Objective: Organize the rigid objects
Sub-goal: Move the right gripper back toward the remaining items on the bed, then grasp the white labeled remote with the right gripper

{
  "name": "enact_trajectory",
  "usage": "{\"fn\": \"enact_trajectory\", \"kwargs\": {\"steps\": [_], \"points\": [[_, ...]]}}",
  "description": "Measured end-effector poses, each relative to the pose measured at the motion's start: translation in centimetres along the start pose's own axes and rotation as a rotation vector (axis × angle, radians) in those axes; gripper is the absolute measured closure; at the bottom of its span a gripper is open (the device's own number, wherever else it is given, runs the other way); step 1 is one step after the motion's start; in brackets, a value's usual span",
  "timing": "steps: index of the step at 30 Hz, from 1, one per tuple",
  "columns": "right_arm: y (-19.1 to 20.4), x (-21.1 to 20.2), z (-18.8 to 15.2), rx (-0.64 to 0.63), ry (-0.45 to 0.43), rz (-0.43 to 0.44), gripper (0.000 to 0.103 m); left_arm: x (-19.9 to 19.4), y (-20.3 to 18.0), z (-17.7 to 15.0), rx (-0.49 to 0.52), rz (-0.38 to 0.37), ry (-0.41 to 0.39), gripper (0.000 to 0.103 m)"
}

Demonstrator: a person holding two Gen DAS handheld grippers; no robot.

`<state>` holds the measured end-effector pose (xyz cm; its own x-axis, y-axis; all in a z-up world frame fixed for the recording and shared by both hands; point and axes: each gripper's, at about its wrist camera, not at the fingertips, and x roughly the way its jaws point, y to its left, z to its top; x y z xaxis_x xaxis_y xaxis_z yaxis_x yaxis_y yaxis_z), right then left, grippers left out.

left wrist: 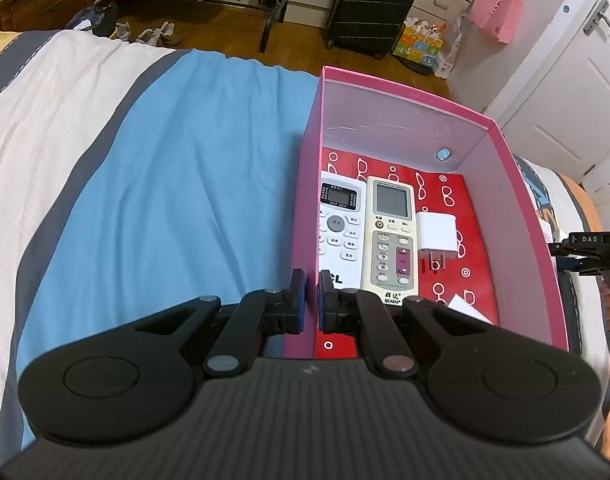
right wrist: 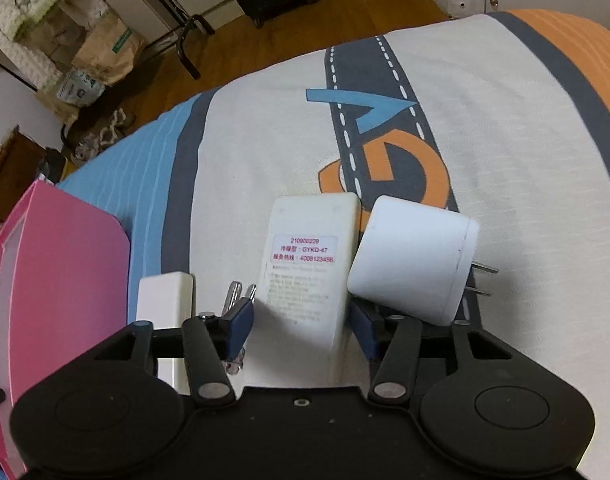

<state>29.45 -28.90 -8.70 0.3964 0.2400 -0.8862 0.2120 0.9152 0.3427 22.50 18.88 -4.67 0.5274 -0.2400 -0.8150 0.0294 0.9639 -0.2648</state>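
A pink box point(left wrist: 517, 184) lies open on the bed. Inside lie a white remote point(left wrist: 339, 228), a cream remote point(left wrist: 393, 240) and a small white charger point(left wrist: 437, 236). My left gripper point(left wrist: 312, 300) is shut on the box's left wall point(left wrist: 305, 208). In the right wrist view my right gripper point(right wrist: 301, 328) straddles a face-down white remote point(right wrist: 309, 272), pads at its sides; I cannot tell if they press it. A round white plug adapter point(right wrist: 413, 260) leans against the remote's right edge. A white charger with prongs point(right wrist: 165, 300) lies on its left.
The pink box's side point(right wrist: 57, 272) stands at the left in the right wrist view. The bedsheet point(right wrist: 485, 140) spreads beyond. The right gripper point(left wrist: 585, 252) shows at the right edge of the left wrist view. A suitcase point(left wrist: 373, 4) and bags stand on the floor.
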Motion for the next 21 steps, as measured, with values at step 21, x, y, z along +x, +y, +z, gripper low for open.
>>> {"fn": "enact_trajectory", "kwargs": {"steps": [21], "points": [[4.7, 0.8, -3.3, -0.369, -0.004, -0.181, 0.037, 0.2, 0.1, -0.1, -0.007, -0.008, 0.002, 0.097]]}}
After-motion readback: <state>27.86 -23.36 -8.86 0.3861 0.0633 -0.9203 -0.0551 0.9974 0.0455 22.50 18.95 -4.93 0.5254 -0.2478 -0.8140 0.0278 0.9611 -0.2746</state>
